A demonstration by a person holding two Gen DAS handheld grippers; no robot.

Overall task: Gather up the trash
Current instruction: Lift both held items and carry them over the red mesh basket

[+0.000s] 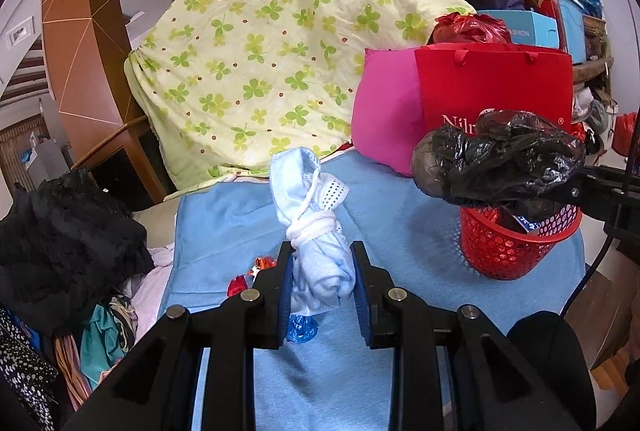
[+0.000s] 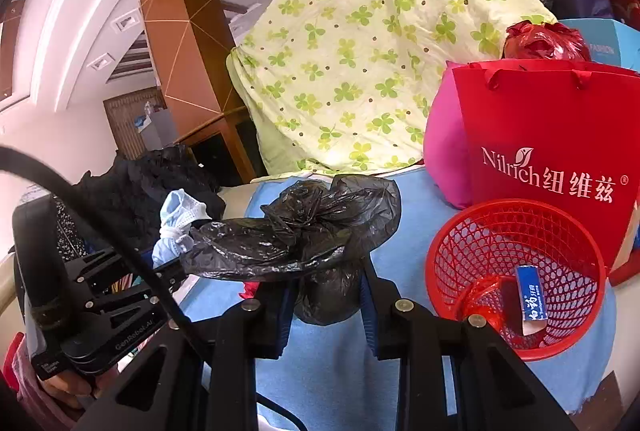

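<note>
My left gripper (image 1: 322,263) is shut on a crumpled light-blue face mask (image 1: 316,227) tied with its white straps, held up above the blue cloth (image 1: 400,231). My right gripper (image 2: 325,283) is shut on a crumpled black plastic bag (image 2: 316,231). From the left wrist that black bag (image 1: 496,159) hangs just above the red mesh basket (image 1: 504,251). The right wrist shows the red basket (image 2: 516,271) to the right of the bag, holding a small blue-and-white box (image 2: 530,295) and red wrapper. The left gripper (image 2: 168,271) with the mask (image 2: 180,227) shows at left.
Small red candy wrappers (image 1: 248,275) and a blue one (image 1: 302,329) lie on the blue cloth under the mask. A red paper gift bag (image 2: 548,143), a pink cushion (image 1: 384,111) and a green clover-print quilt (image 1: 272,51) stand behind. Dark clothes (image 1: 68,239) pile at left.
</note>
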